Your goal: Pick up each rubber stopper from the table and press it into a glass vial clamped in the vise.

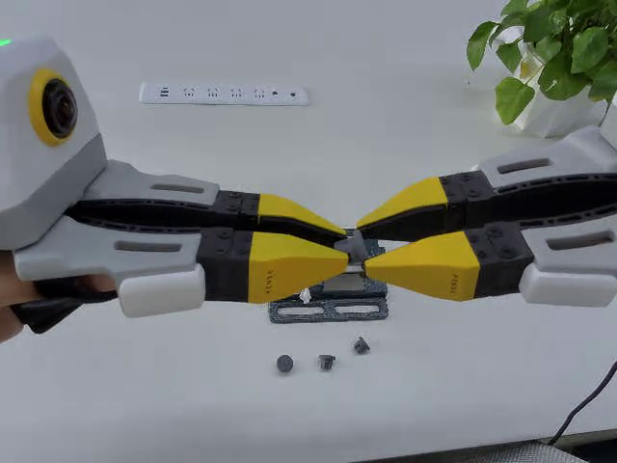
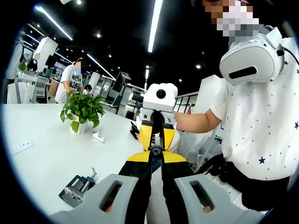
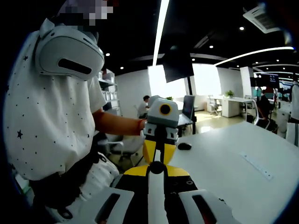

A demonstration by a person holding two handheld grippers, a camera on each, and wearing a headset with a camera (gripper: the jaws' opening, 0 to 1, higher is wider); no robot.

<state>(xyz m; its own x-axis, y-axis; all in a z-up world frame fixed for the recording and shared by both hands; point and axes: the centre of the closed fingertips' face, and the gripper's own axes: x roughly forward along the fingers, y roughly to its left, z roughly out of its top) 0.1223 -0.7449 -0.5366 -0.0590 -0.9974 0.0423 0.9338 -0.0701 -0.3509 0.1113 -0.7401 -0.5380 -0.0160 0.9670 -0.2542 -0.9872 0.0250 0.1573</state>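
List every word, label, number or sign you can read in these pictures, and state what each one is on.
No text is clear enough to quote.
Small marks by the sockets of the power strip: too small to read.
Dark print on a distant person's white shirt: too blurred to read.

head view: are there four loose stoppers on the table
No, three stoppers lie on the table in front of the vise.
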